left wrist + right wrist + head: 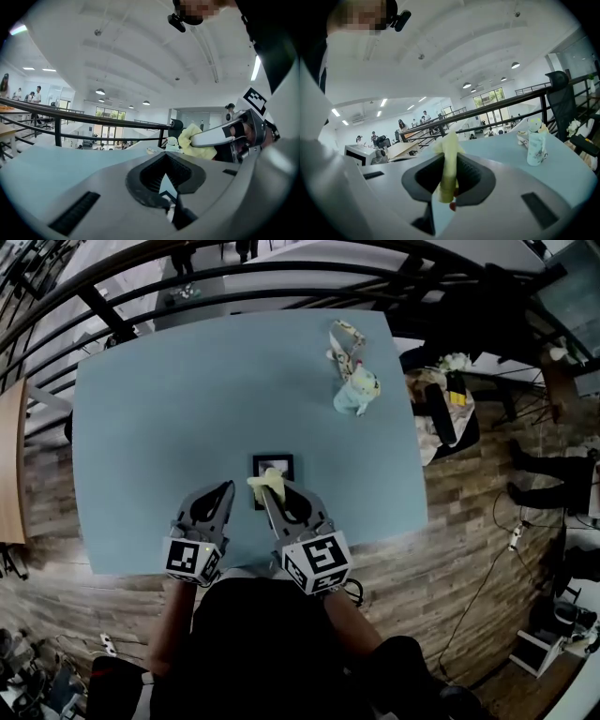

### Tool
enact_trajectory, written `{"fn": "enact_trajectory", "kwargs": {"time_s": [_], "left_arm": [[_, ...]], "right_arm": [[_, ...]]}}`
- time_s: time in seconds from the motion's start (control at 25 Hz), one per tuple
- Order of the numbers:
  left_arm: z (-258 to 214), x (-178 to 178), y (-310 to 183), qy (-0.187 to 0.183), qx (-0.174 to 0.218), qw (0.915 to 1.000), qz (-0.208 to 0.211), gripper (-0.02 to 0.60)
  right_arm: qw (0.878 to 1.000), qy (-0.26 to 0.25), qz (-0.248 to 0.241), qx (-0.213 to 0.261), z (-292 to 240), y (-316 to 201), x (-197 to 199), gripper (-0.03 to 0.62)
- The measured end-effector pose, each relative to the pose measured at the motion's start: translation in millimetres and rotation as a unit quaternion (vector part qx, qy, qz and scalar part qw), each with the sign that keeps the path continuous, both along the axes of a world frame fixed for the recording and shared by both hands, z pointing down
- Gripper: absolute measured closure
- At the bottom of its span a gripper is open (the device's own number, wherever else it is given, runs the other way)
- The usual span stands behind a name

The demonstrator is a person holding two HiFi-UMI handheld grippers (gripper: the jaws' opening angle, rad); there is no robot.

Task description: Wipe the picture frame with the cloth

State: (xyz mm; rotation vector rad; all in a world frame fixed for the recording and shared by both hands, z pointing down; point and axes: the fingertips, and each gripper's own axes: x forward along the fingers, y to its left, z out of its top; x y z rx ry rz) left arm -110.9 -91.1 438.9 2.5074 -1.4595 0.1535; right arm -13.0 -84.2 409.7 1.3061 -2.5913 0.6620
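Observation:
A small black picture frame [281, 462] lies flat on the blue table [159, 427], near its front edge. My right gripper [265, 491] is shut on a yellow cloth [264, 482], which rests over the frame's near left corner. In the right gripper view the cloth [449, 164] stands pinched between the jaws of the right gripper [447, 187]. My left gripper [226, 487] is shut just left of the frame, and I see nothing in it. The left gripper view shows its own jaws [168, 190] together, with the cloth [199, 143] and the right gripper [213, 136] beside them.
A pale patterned bottle [356, 390] stands at the table's far right with a patterned pouch [345, 341] behind it; the bottle [536, 145] also shows in the right gripper view. Black railings [281, 273] run past the far edge. A cluttered chair [441, 409] stands to the right.

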Motion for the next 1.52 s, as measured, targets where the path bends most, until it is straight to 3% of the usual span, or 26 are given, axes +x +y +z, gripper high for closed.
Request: {"fn": "enact_trajectory", "kwargs": {"time_s": [0.92,1.52], "left_arm": [[62,10,-39,-0.02,-0.072,0.9972,-0.005,0.584],[61,21,-62,0.0,-0.081,0.9967,-0.009,0.584]], "right_arm": [[0.988,0.038,-0.023,-0.145,139,-51,-3,0.536],[0.977,0.05,-0.044,-0.203,202,-62,-23,0.536]]}}
